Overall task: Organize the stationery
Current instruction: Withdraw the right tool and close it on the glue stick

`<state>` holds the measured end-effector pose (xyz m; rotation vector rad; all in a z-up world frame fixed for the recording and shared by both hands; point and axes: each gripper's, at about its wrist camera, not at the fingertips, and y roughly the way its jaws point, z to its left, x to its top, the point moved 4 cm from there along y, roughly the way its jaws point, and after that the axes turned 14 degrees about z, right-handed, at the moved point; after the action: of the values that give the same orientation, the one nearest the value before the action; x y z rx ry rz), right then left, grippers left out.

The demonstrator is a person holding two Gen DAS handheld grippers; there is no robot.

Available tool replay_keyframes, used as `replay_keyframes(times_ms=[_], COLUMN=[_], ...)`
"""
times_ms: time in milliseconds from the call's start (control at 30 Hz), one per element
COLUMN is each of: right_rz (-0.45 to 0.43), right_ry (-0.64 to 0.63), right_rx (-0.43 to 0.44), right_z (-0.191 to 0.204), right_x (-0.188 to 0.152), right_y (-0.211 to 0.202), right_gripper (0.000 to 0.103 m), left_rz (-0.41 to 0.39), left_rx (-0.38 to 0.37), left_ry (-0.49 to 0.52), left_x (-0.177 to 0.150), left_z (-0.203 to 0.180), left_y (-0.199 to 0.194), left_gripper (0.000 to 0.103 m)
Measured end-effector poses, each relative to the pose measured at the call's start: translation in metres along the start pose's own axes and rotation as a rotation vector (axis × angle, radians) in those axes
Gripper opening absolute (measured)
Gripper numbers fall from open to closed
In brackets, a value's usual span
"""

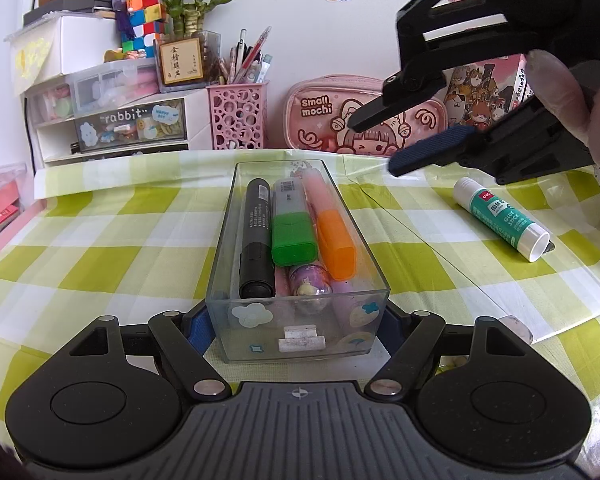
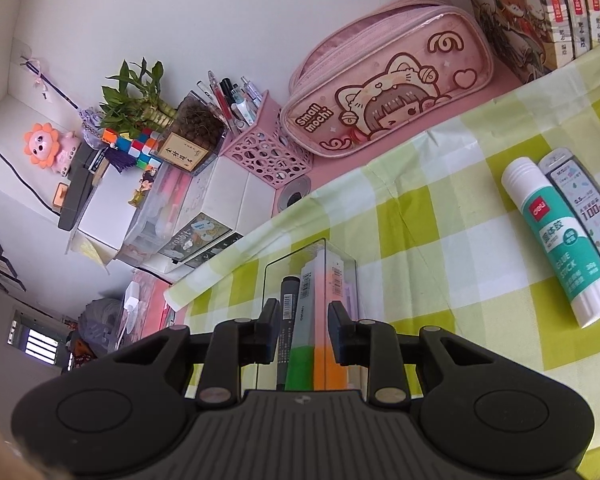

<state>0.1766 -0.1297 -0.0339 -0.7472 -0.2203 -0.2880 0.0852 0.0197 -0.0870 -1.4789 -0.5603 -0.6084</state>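
Observation:
A clear plastic box (image 1: 256,336) stands on the green checked tablecloth, and my left gripper (image 1: 296,320) is shut on its near end, one finger on each side wall. Inside lie a black marker (image 1: 256,236), a green highlighter (image 1: 292,236), an orange highlighter (image 1: 334,236) and some purple items. My right gripper (image 1: 374,146) hangs in the air above and to the right of the box, open with nothing between its fingers. In the right wrist view the right gripper (image 2: 303,312) looks down on the box (image 2: 340,264). A glue stick (image 1: 500,218) (image 2: 560,240) lies on the cloth to the right.
A lead refill case (image 2: 584,208) lies next to the glue stick. Along the back wall stand a pink pencil case (image 1: 328,116), a pink pen holder (image 1: 238,116), a drawer unit (image 1: 116,120) and boxed books (image 1: 488,92). A gloved hand (image 1: 560,92) holds the right gripper.

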Motion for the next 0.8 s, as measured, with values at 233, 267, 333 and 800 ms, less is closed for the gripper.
replay_keyframes(times_ms=[233, 267, 333, 800], right_rz=[-0.135, -0.156, -0.195, -0.262], right_ry=[-0.095, -0.117, -0.158, -0.416], right_rx=[-0.182, -0.213, -0.273, -0.524], right_z=[-0.041, -0.047, -0.057, -0.079], right_x=[-0.016, -0.019, -0.026, -0.060], right_y=[-0.052, -0.061, -0.074, -0.053], right_gripper=[0.052, 0.056, 0.064, 0.066], left_rz=[0.001, 0.001, 0.001, -0.010], left_rx=[0.003, 0.003, 0.003, 0.010], left_ry=[0.002, 0.001, 0.001, 0.004], left_x=[0.000, 0.000, 0.000, -0.001], left_z=[-0.001, 0.000, -0.001, 0.000], left_y=[0.000, 0.000, 0.000, -0.001], left_gripper=[0.076, 0.076, 0.076, 0.075])
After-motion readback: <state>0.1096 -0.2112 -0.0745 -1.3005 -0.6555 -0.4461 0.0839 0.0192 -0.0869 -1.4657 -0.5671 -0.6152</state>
